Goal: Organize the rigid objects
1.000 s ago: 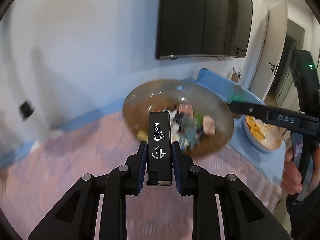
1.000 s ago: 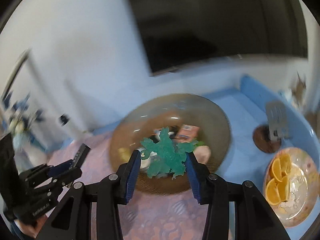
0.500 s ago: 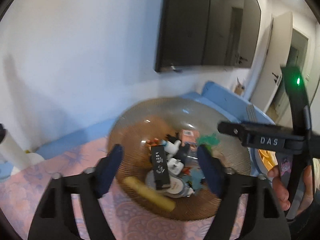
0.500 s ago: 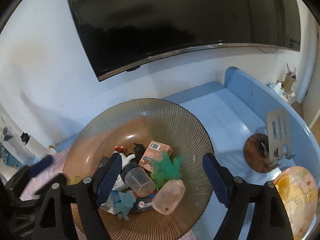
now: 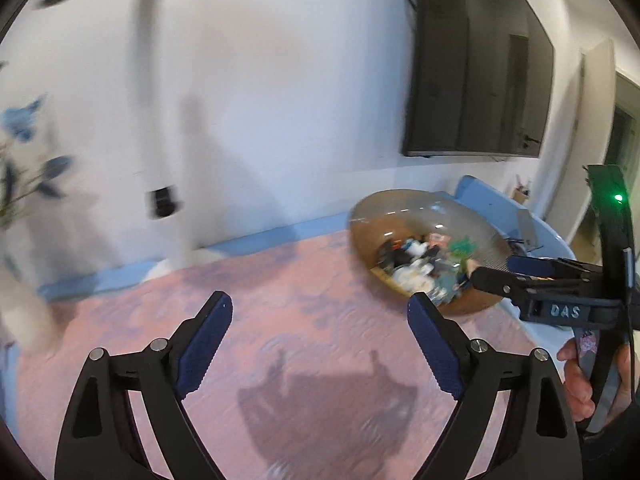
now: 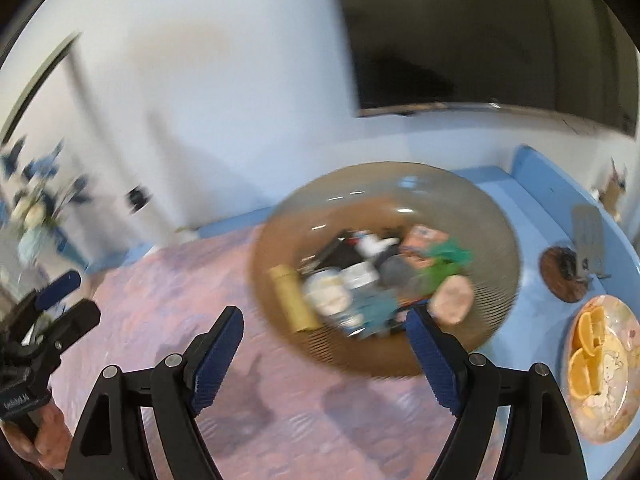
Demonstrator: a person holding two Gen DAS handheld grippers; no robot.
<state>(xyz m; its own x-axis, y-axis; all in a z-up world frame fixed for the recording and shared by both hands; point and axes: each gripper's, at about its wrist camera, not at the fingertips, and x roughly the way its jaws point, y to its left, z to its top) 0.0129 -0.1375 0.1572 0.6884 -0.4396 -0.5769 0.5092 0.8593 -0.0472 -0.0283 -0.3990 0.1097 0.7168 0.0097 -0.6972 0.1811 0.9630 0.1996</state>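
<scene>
Both hand-held grippers, left (image 5: pixel 320 332) and right (image 6: pixel 324 334), are widening further, nothing between the pads. The bowl (image 6: pixel 492 216) of small objects (blurred) sits toward the bench's (image 5: pixel 280 280) far right edge; bare pink cloth spreads before both.

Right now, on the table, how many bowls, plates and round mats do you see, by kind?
Glass bowl: 1
Plate with orange slices: 1
Round brown mat: 1
Total: 3
</scene>
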